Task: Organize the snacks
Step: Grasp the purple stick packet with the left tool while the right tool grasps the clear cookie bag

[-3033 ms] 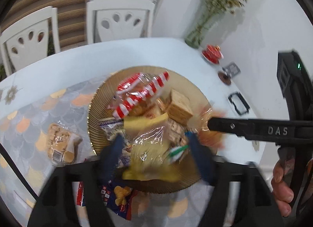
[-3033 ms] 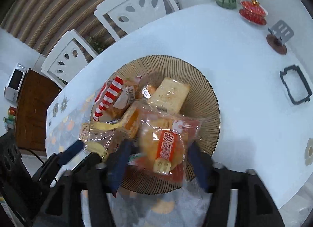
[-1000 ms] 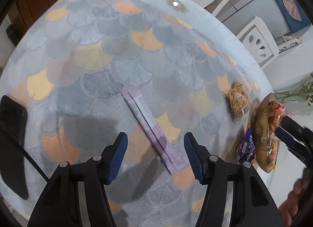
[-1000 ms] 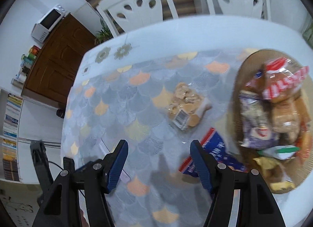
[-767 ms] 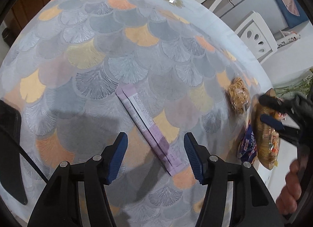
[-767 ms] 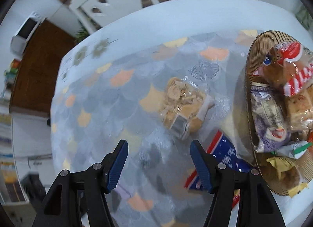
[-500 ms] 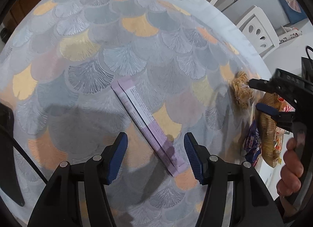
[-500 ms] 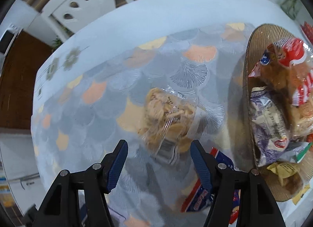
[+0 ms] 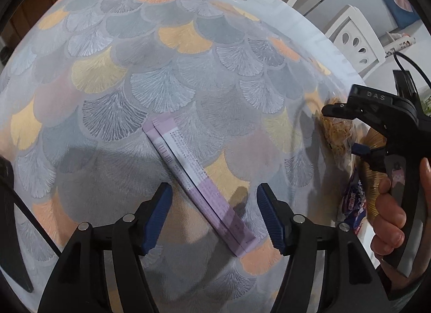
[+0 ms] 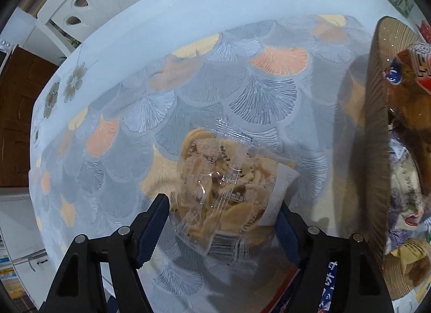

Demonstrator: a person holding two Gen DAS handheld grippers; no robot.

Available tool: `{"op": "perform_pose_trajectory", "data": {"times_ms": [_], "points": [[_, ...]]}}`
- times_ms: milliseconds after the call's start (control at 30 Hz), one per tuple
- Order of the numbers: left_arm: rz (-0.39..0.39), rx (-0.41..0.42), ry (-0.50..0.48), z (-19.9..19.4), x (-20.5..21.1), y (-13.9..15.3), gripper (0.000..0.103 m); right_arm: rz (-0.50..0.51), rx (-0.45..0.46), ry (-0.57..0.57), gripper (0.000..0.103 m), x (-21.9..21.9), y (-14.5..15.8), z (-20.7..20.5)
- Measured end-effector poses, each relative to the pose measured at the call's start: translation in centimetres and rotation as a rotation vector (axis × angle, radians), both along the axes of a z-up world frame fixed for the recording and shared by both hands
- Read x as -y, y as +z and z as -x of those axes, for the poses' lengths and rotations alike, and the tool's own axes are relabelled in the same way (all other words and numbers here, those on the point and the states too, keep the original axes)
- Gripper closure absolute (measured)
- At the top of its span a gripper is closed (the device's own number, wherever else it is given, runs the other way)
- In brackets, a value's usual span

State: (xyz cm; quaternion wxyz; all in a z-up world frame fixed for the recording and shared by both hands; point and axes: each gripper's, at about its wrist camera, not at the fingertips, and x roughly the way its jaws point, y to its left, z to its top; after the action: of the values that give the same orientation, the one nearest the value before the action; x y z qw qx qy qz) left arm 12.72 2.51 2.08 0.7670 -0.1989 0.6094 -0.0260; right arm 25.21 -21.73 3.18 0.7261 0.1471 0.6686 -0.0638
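Lying flat at the centre of the left wrist view, a long lilac snack box (image 9: 198, 187) runs diagonally from the middle of the frame toward the lower right, its pale face printed with small text and a barcode, a seam splitting it lengthwise. The left gripper (image 9: 214, 217) hangs above its lower half with jaws spread wide, one blue pad on each side and neither touching the box. Around it the fan-patterned tablecloth (image 9: 150, 81) lies open across the upper and left parts of the frame, up to the table's curved far edge. In the right wrist view, a clear bag of pale biscuits (image 10: 223, 191) fills the lower centre, crinkled and glossy, with a white label on its right side and a barcode near its bottom edge. The right gripper (image 10: 223, 226) has its jaws wide and set to either side of the bag's lower part; whether the pads touch the wrapper cannot be told. Just right of the bag stands the ribbed brown rim of a woven plate (image 10: 375, 151) heaped with wrapped snacks (image 10: 406, 191), and a blue packet (image 10: 330, 283) lies at the lower right, beside the right finger. Open cloth stretches to the left and top of that frame, ending at the white table edge.
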Motion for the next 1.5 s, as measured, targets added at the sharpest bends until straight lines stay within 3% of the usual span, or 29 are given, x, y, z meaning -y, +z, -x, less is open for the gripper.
{"op": "perform_pose_trajectory", "data": {"times_ms": [200,267,333,400,500,767,800,1300,1433,1500], "points": [[-0.096,0.017,-0.026,-0.1,1.1,0.1,0.043,0.072,0.035,0.096,0.036,-1.8,-0.2,0.0],[-0.156,0.023,-0.042,0.0,1.4,0.2,0.055,0.070,0.042,0.126,0.038,-2.4,-0.3,0.0],[-0.203,0.032,-0.065,0.4,1.2,0.3,0.075,0.066,0.048,0.166,0.039,-3.1,-0.4,0.1],[-0.177,0.043,-0.068,0.8,0.1,0.4,0.084,0.058,0.042,0.211,0.039,-3.6,-0.3,0.4],[-0.095,0.055,-0.044,1.6,-1.8,0.4,0.089,0.038,0.036,0.265,0.040,-4.7,-0.4,0.8],[-0.077,0.064,-0.066,4.2,-2.2,0.9,0.090,-0.002,0.018,0.327,0.046,-6.1,-0.5,4.2],[-0.081,0.066,-0.069,4.4,-2.0,1.0,0.095,-0.008,0.015,0.327,0.047,-6.0,-0.5,4.4],[-0.082,0.060,-0.089,6.7,-0.4,1.3,0.095,-0.074,-0.008,0.354,0.049,-5.5,-0.3,9.0],[-0.055,0.033,-0.054,6.8,-1.1,0.6,0.091,-0.077,-0.022,0.370,0.049,-5.5,-0.2,11.5],[-0.048,0.020,-0.025,6.5,-1.2,0.3,0.080,-0.080,-0.036,0.371,0.049,-5.6,-0.6,12.1]]}}
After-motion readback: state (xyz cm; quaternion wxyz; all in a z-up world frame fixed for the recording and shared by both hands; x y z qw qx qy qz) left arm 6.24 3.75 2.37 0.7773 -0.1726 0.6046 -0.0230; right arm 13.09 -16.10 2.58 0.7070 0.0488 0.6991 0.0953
